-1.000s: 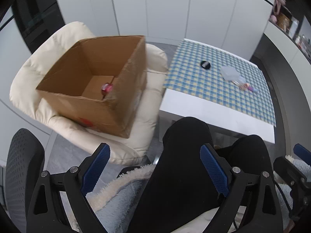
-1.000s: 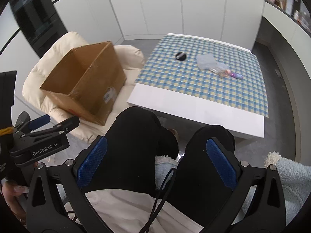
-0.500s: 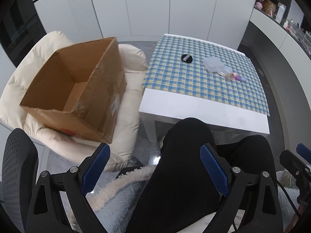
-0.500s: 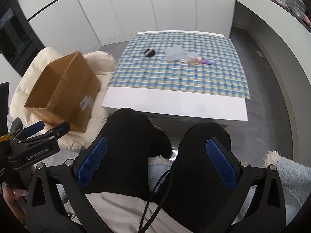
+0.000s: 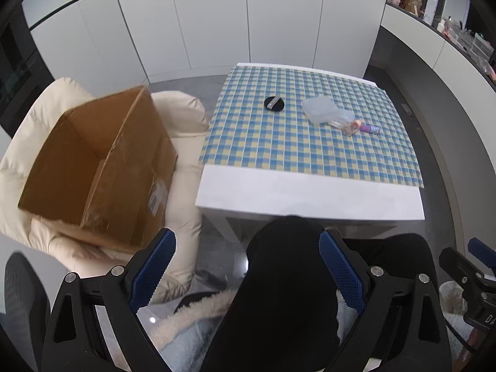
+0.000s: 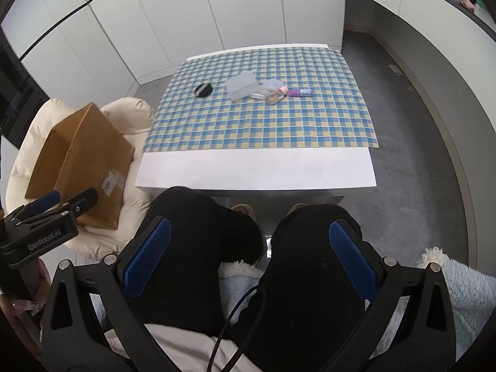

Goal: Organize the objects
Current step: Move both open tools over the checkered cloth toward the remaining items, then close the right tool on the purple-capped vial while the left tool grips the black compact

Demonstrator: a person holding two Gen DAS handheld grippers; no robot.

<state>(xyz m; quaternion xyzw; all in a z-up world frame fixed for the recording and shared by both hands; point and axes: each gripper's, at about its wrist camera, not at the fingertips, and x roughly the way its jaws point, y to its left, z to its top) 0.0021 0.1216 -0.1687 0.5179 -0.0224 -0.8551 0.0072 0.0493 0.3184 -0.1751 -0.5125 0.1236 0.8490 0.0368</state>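
Left hand-held gripper [image 5: 247, 265]: jaws wide, empty, above the person's lap.
Right hand-held gripper [image 6: 247, 259]: jaws wide, empty, over the knees.
Desk [image 5: 310, 195]: checked cloth carries black disc [image 5: 273, 104], clear box [image 5: 321, 110], purple tube [image 5: 369, 129].
Cardboard box [image 5: 93, 167]: open, on the cream chair [image 5: 186, 114] just left of the desk.

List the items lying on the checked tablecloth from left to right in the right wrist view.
Black round compact → clear plastic box → purple tube. The small clutter between the box and the tube overlaps, so it is left out.

Black trousers [image 6: 198, 248], fluffy pale-blue sleeve [image 6: 465, 297]
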